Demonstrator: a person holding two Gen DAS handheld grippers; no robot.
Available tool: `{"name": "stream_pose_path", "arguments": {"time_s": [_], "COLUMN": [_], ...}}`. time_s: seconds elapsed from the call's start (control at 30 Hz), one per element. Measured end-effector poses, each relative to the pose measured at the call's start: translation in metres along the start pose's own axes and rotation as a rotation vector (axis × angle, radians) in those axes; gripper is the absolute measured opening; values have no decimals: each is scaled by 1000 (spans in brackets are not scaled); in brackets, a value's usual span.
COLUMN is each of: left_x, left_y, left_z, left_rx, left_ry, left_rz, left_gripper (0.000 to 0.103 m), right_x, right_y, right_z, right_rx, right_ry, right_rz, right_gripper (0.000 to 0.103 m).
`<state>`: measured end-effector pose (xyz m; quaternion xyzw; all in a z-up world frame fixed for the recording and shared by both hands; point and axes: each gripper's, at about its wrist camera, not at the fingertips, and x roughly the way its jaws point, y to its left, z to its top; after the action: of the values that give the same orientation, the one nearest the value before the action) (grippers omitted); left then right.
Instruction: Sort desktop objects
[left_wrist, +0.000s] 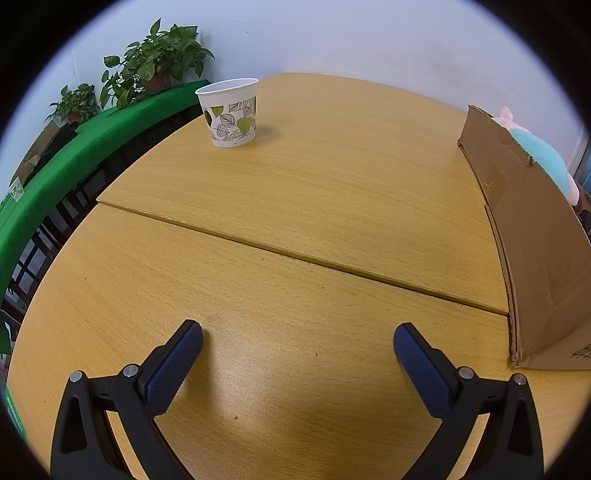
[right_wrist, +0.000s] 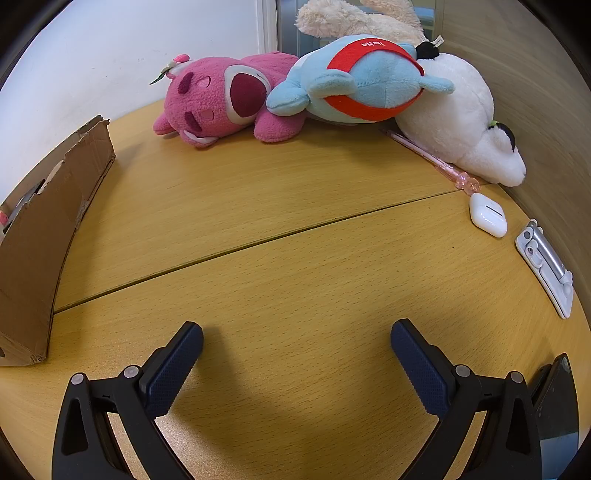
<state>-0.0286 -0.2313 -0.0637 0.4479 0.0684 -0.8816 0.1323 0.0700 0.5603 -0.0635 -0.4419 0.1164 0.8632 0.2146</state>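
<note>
My left gripper (left_wrist: 297, 341) is open and empty above the wooden table (left_wrist: 295, 206). A white paper cup with a green leaf print (left_wrist: 229, 112) stands upright far ahead to the left. A cardboard box (left_wrist: 532, 236) stands at the right. My right gripper (right_wrist: 295, 339) is open and empty above the table. Far ahead lie a pink plush bear (right_wrist: 218, 101), a blue and red plush (right_wrist: 362, 79) and a white plush (right_wrist: 461, 118). A pink pen (right_wrist: 432, 158), a white earbud case (right_wrist: 487, 216) and a silver phone stand (right_wrist: 546, 267) lie at the right.
The cardboard box (right_wrist: 44, 236) stands at the left in the right wrist view. A green-covered table with potted plants (left_wrist: 155, 62) runs along the left behind the table's edge. A dark phone-like object (right_wrist: 557, 398) lies at the near right. A wall closes the far side.
</note>
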Motion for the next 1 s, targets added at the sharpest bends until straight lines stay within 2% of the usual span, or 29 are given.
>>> {"name": "stream_pose_path", "arguments": {"time_s": [1.0], "left_x": [-2], "left_y": [-1], "left_z": [-1], "left_rx": [1], "left_ry": [1], "left_rz": [0], "left_gripper": [103], "right_x": [-1], "right_y": [1], "right_z": [-1], "right_rx": [4], "right_ry": [0], "right_rz": [-3], "right_gripper": [103]}}
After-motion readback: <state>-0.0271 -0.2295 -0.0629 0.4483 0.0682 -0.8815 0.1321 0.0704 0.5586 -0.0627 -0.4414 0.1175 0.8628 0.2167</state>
